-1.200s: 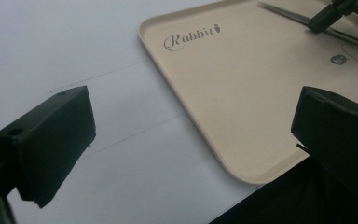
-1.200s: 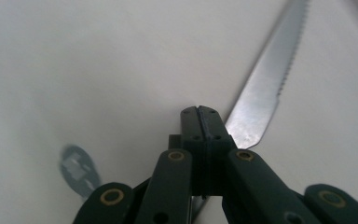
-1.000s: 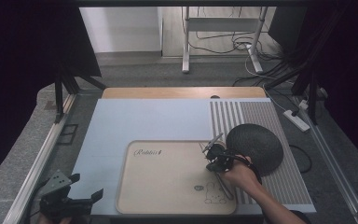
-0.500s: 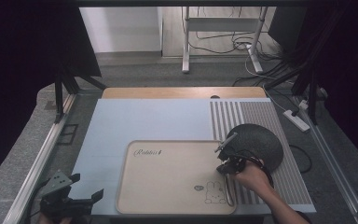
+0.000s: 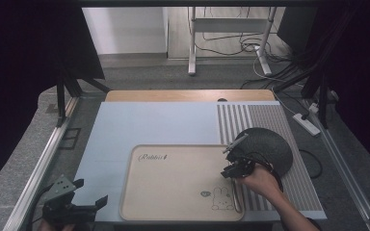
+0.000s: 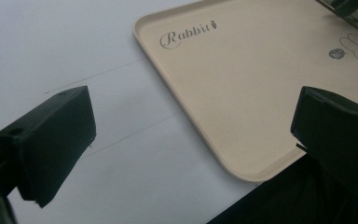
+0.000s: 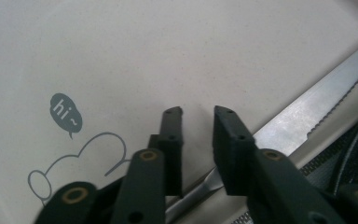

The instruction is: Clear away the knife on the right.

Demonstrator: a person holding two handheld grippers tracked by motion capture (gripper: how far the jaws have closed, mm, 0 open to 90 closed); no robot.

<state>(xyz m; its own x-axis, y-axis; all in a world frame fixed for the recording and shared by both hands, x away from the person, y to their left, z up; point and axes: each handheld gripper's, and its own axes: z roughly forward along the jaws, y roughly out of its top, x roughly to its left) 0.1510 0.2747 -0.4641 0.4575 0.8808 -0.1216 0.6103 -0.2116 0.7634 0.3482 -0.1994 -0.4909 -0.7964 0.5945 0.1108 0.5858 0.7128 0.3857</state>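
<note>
Striped mat [image 5: 262,120] – dark round plate [image 5: 270,147] on it.

"Rabbit" and a "hi~" speech bubble on the beige tray [image 5: 173,192]

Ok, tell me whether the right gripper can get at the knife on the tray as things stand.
Probably yes. The right gripper hangs just above the knife, which lies along the right edge of the tray. Its jaws have just been opening, with a gap and nothing between them, and nothing covers the knife.
</note>
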